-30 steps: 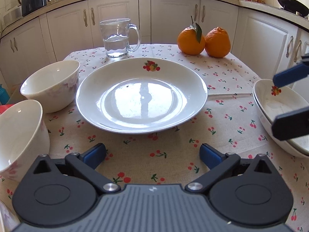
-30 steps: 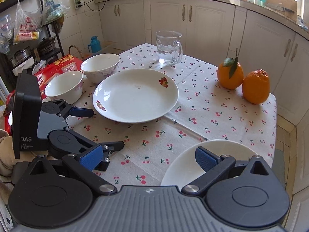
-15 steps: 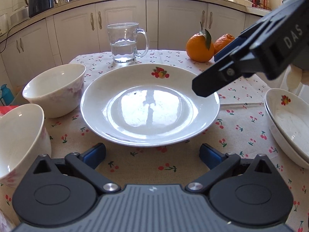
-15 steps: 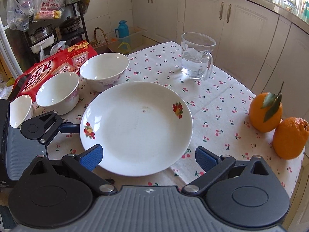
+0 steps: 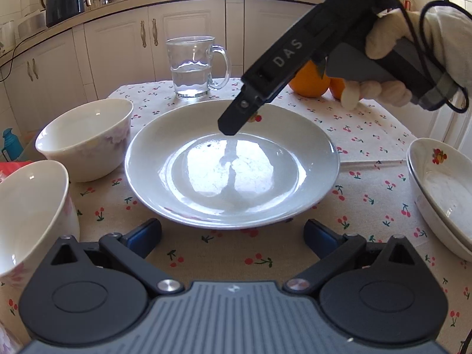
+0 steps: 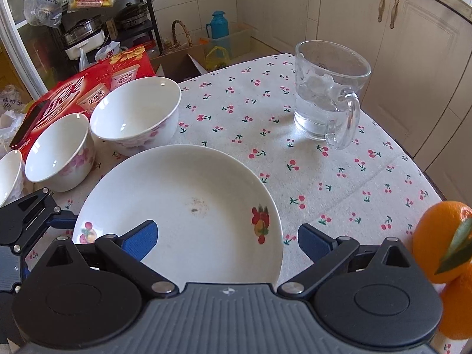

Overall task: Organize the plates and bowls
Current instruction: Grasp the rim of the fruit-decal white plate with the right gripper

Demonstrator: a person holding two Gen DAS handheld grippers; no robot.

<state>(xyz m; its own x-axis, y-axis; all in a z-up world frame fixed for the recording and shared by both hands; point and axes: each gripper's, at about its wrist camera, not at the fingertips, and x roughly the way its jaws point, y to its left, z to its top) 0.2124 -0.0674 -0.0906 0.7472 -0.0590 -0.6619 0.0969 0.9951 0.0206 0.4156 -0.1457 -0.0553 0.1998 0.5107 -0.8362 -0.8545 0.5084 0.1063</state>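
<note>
My left gripper (image 5: 233, 233) sits low over the cherry-print tablecloth (image 5: 368, 135), just short of the near rim of the large white plate (image 5: 233, 171); its jaws are spread wide but are closing slightly, and only bare cloth lies between the blue pads (image 5: 144, 233). My right gripper (image 6: 227, 239) hangs over the same plate (image 6: 183, 206) from the other side, jaws wide apart, with one blue pad (image 6: 141, 237) above the plate's inside and the other above the cloth just beyond its rim; neither pad presses on the plate. In the left wrist view, that right gripper (image 5: 230, 126) slants down from the upper right, its dark finger tip above the plate's far half, held by my gloved hand (image 5: 413, 59). Left of the plate stand two white bowls with pink flowers, the bigger one (image 6: 135, 115) beside the rim and a smaller one (image 6: 59, 150) next to it, and the edge of a third bowl (image 6: 10, 174) shows further left. On the right edge of the table, well apart from the large plate, two more plates (image 5: 442, 188) lie stacked. A glass mug (image 6: 327, 91) of water stands beyond the plate, and two oranges (image 6: 442, 242) sit near the table's edge.
</note>
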